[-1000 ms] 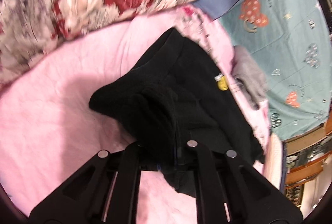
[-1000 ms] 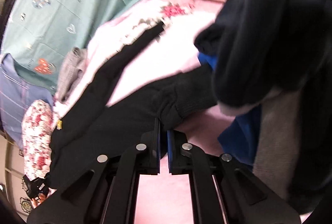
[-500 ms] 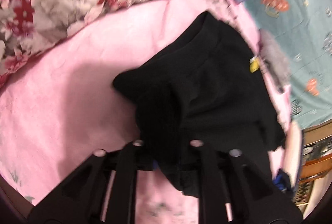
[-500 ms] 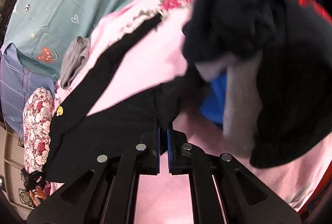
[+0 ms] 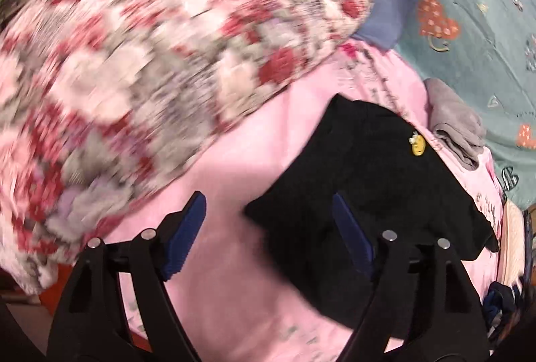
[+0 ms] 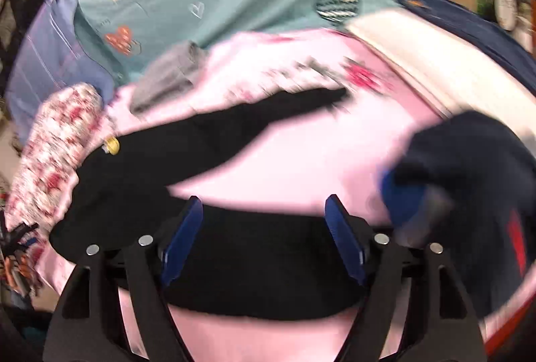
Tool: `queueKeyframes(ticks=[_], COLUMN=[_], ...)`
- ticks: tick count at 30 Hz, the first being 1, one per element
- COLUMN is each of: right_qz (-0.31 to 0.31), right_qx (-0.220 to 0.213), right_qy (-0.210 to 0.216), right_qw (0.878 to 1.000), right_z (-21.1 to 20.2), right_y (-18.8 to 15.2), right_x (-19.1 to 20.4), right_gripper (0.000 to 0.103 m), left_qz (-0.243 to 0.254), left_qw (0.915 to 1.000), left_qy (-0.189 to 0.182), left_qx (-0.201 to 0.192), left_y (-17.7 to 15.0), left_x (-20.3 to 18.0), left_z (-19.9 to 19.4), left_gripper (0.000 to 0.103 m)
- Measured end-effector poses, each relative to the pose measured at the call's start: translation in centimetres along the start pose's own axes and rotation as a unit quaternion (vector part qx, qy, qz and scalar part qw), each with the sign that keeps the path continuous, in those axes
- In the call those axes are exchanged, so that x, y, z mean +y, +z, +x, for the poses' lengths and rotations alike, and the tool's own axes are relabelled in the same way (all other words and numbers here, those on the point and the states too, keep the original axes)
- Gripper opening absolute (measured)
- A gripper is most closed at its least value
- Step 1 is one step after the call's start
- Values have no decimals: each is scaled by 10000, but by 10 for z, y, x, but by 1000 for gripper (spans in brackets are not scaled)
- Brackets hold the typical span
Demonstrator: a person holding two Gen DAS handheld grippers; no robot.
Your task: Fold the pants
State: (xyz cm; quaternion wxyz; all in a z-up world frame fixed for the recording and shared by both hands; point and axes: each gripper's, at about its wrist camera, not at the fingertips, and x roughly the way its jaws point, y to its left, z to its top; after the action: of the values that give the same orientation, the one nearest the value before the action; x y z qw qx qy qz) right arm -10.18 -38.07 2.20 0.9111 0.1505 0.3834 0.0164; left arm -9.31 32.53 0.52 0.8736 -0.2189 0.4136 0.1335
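Observation:
The black pants [image 5: 368, 181] lie spread on the pink bed sheet [image 5: 248, 161], with a small yellow badge [image 5: 417, 144] near the waist. My left gripper [image 5: 268, 228] is open and empty, just above the waist end of the pants. In the right wrist view the pants [image 6: 187, 161] lie with the two legs apart, one running far back, one across the front. My right gripper [image 6: 263, 228] is open and empty, its blue pads either side of the near leg.
A red and white floral quilt [image 5: 150, 67] is heaped at the left. A grey garment [image 5: 455, 127] lies beyond the pants by the teal heart-print cloth [image 5: 485, 44]. A pile of dark clothes [image 6: 469, 188] and a white folded item [image 6: 435, 60] sit to the right.
Both grippers have opened and let go of the pants, which now lie flat on the sheet. Both grippers have drawn back and both views are blurred by motion.

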Motion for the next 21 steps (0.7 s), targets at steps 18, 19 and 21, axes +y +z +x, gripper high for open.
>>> queueKeyframes(ticks=[18, 19, 21], right_qz=[2179, 1968, 1833], right_qx=[689, 597, 258], right_qy=[279, 259, 357], right_qw=[9731, 9783, 9821], right_z=[215, 210, 195], right_y=[109, 119, 137], right_x=[-74, -68, -63], right_gripper=[7, 7, 6], left_qz=[1516, 1527, 1569], left_qw=[9882, 9880, 9875], left_qy=[-86, -93, -89], left_qx=[191, 193, 159], left_y=[42, 46, 50], left_x=[-184, -190, -197], left_z=[93, 101, 107], left_gripper=[81, 81, 81])
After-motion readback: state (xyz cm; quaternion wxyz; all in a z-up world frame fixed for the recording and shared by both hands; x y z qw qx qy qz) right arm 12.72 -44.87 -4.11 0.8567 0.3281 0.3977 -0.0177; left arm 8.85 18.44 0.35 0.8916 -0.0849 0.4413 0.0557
